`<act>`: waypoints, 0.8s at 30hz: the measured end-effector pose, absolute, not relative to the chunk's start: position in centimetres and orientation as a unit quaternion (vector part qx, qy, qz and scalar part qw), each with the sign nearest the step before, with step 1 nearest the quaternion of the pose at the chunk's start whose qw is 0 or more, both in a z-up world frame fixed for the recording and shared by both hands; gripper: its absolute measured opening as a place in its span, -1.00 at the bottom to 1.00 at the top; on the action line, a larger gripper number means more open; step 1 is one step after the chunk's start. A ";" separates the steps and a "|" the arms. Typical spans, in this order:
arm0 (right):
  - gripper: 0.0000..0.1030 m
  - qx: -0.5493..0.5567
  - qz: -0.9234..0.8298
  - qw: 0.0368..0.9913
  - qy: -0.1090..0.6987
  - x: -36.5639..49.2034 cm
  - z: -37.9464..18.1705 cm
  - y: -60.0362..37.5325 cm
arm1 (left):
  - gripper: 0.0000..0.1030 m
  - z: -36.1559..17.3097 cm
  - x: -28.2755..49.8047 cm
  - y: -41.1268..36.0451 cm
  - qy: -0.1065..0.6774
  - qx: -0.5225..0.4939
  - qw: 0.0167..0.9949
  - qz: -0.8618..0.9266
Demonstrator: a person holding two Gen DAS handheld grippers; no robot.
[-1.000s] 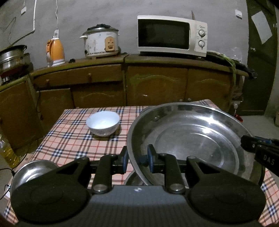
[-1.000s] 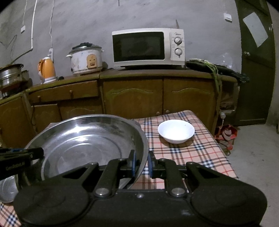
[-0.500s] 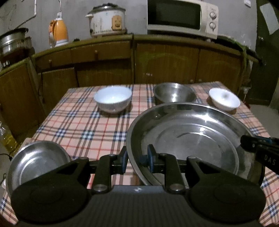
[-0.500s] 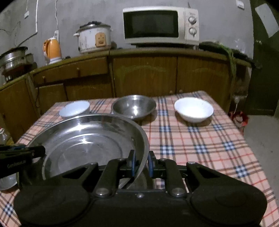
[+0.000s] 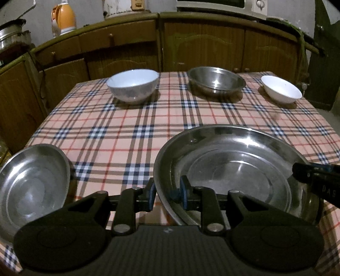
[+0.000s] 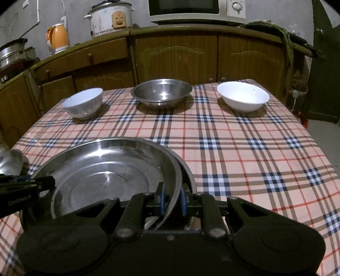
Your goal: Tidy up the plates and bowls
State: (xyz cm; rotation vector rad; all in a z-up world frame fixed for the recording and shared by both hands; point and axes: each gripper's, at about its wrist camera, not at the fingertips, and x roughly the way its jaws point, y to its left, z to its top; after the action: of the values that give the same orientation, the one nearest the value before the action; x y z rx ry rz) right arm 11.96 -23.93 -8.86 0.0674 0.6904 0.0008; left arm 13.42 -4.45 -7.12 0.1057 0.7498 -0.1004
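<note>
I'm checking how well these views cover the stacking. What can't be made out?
- What lies under the big steel plate: right view shows only a second rim; the plate and right gripper hide the rest.
- Steel dish: left view, cut by the edge and gripper body.
- Microwave: cropped in both views.

Left gripper [image 5: 166,194] and right gripper [image 6: 172,198] clamped, angled downward.

Checked table [image 6: 244,148] bears two white bowls [image 6: 242,96], steel bowl [image 6: 162,90], seemingly plates [image 5: 31,186].

Shiny metal plate [image 5: 233,161]; checked cloth tablecloth [image 5: 119,135]; glossy white bowl [image 6: 243,98].
</note>
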 end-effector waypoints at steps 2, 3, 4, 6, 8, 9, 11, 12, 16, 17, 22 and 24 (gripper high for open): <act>-0.61 0.030 -0.001 0.940 0.340 12.0 -9.2 -23.9 | -0.53 -7.6 13.6 -4.5 0.366 0.053 0.928 -0.051; -0.60 0.030 -0.001 0.940 0.341 12.1 -9.3 -23.9 | -0.53 -7.7 13.6 -4.5 0.365 0.054 0.928 -0.052; -0.60 0.030 -0.002 0.940 0.340 12.1 -9.5 -24.0 | -0.52 -7.9 13.6 -4.6 0.362 0.054 0.929 -0.052; -0.60 0.027 -0.001 0.942 0.335 12.0 -9.6 -24.0 | -0.50 -8.2 13.5 -4.7 0.356 0.055 0.932 -0.053; -0.60 0.021 0.000 0.943 0.331 12.0 -9.6 -23.9 | -0.48 -8.4 13.4 -4.8 0.355 0.055 0.932 -0.053; -0.60 0.019 0.001 0.944 0.330 11.9 -9.6 -23.9 | -0.48 -8.5 13.4 -4.8 0.354 0.052 0.932 -0.052; -0.60 0.019 0.002 0.944 0.330 11.8 -9.6 -23.9 | -0.47 -8.7 13.4 -4.6 0.353 0.048 0.933 -0.054; -0.60 0.021 0.003 0.943 0.331 11.7 -9.6 -23.9 | -0.47 -8.7 13.4 -4.6 0.352 0.047 0.933 -0.055; -0.61 0.030 0.004 0.941 0.336 11.6 -9.5 -24.1 | -0.45 -9.0 13.3 -4.4 0.349 0.040 0.934 -0.061; -0.61 0.029 0.004 0.941 0.337 11.6 -9.5 -24.1 | -0.42 -9.1 13.3 -4.3 0.348 0.037 0.935 -0.062; -0.61 0.027 0.006 0.941 0.336 11.4 -9.5 -24.1 | -0.30 -9.3 13.2 -4.3 0.344 0.036 0.936 -0.071; -0.61 0.024 0.007 0.941 0.337 11.4 -9.5 -24.1 | -0.25 -9.4 13.2 -4.2 0.345 0.030 0.935 -0.074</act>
State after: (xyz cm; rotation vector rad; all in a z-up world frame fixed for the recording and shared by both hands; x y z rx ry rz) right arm 11.40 -24.08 -9.46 0.0479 0.6883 0.0144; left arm 13.22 -4.21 -9.37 0.0619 0.7047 -0.1509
